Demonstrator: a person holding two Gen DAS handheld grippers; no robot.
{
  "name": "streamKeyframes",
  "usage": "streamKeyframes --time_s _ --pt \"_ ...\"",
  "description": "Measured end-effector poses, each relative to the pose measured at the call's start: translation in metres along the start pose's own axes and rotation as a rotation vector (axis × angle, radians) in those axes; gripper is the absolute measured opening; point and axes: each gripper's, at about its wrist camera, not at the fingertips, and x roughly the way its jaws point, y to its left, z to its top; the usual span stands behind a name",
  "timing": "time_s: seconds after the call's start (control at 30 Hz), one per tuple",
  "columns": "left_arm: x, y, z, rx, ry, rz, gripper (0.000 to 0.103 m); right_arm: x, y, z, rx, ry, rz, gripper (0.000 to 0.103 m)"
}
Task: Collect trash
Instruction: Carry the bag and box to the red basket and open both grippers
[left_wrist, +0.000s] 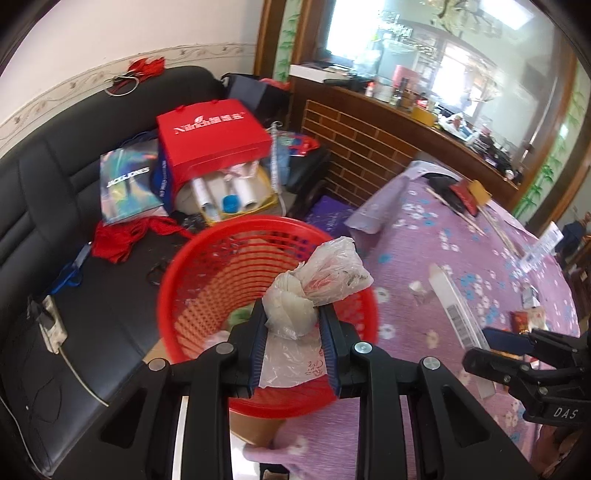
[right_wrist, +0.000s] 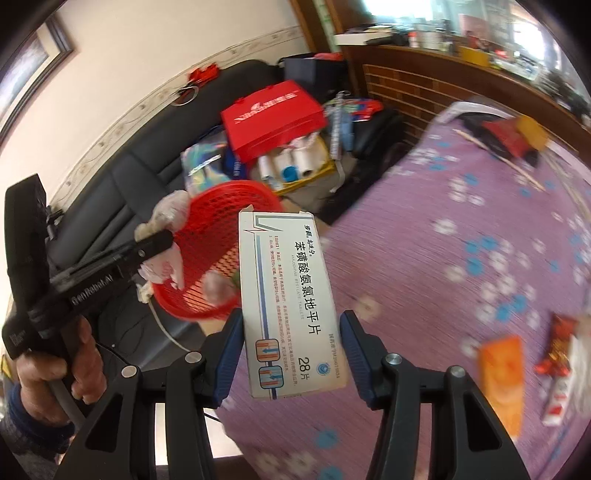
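My left gripper (left_wrist: 292, 317) is shut on a crumpled clear plastic bag (left_wrist: 317, 284) and holds it over the near rim of a red mesh basket (left_wrist: 207, 280). The same gripper (right_wrist: 162, 240) with the bag (right_wrist: 166, 214) shows at the left of the right wrist view, beside the basket (right_wrist: 218, 236). My right gripper (right_wrist: 290, 332) is shut on a white medicine box (right_wrist: 288, 295) with Chinese print, held above the purple flowered tablecloth (right_wrist: 461, 277). That box (left_wrist: 458, 314) and gripper (left_wrist: 517, 354) show at the right of the left wrist view.
A black sofa (left_wrist: 74, 184) behind the basket holds a red gift bag (left_wrist: 218, 144), rolls and other bags. An orange packet (right_wrist: 502, 380) and a red wrapper (right_wrist: 557, 343) lie on the table at right. A wooden counter (left_wrist: 406, 110) stands at the back.
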Motion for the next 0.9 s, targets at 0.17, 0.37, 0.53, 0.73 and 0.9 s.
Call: streamKeyframes --time_s 0.17,0.37,0.53,0.73,0.9 --pt "0.003 0.023 0.009 -0.012 0.006 0.005 0.026 0.032 0.025 0.031 -0.027 -0.001 0.027 0.057" --pt "0.008 0.032 0.019 0.001 0.005 -0.01 0.035 0.062 0.037 0.059 -0.017 -0.007 0.056 0.059" --pt "0.01 0.04 0.02 -0.03 0.012 -0.005 0.046 0.071 0.03 0.065 0.037 -0.024 0.063 0.069" --pt "0.009 0.025 0.012 -0.001 0.013 -0.032 0.046 0.04 0.008 0.036 0.08 -0.062 0.025 0.069" --pt "0.01 -0.016 0.001 0.069 0.03 -0.084 0.049 0.017 -0.015 0.0 0.154 -0.048 -0.006 0.069"
